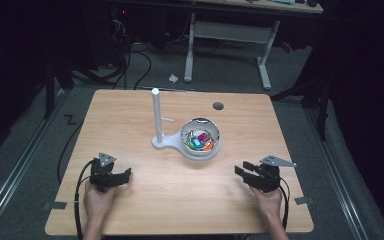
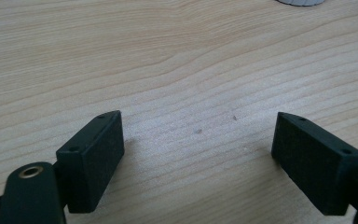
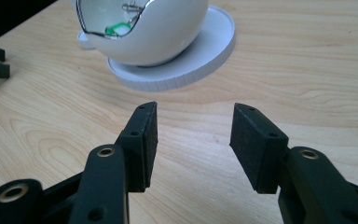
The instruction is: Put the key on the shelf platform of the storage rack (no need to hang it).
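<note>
Ahead and left of the right gripper (image 1: 246, 170), whose empty jaws are standing apart, the bowl (image 1: 200, 136) is sitting mid-table, holding what are probably coloured clips; the left gripper (image 1: 121, 176) is lying slightly farther off.

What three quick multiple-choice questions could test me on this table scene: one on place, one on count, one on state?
1. Where is the white bowl?
A. on the round white base beside the white post
B. in a claw
C. on the floor

2. How many claws rest on the table?
A. one
B. two
C. three

3. How does the right claw stand?
A. shut on the bowl
B. open, with nothing between the jaws
C. shut on the post

Answers: 1 A, the bowl sits on its base by the post. 2 B, the left claw and the right one. 3 B, only bare wood shows in the gap.
</note>
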